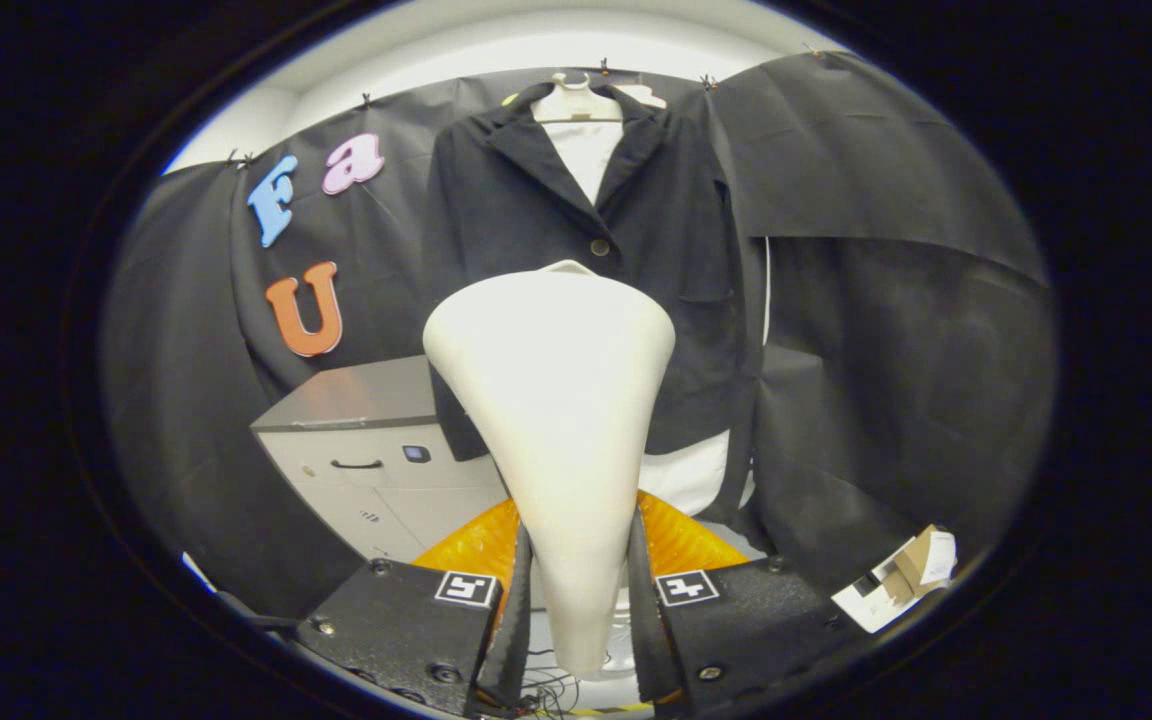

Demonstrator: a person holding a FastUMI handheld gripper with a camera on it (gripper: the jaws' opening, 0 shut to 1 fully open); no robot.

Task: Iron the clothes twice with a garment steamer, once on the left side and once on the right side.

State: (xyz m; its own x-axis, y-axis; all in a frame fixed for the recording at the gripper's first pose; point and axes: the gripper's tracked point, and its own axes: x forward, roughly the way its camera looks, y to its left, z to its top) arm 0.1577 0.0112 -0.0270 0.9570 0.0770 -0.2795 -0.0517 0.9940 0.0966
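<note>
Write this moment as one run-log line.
gripper: shut on steamer head | jacket: hanging just beyond | contact: cannot tell

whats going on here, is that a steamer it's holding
Yes. The gripper is shut on a white garment steamer, both fingers pressing its narrow handle, wide head up. Beyond it a dark jacket hangs on a hanger over a white shirt. The steamer head is raised toward the jacket; contact cannot be told.
</note>
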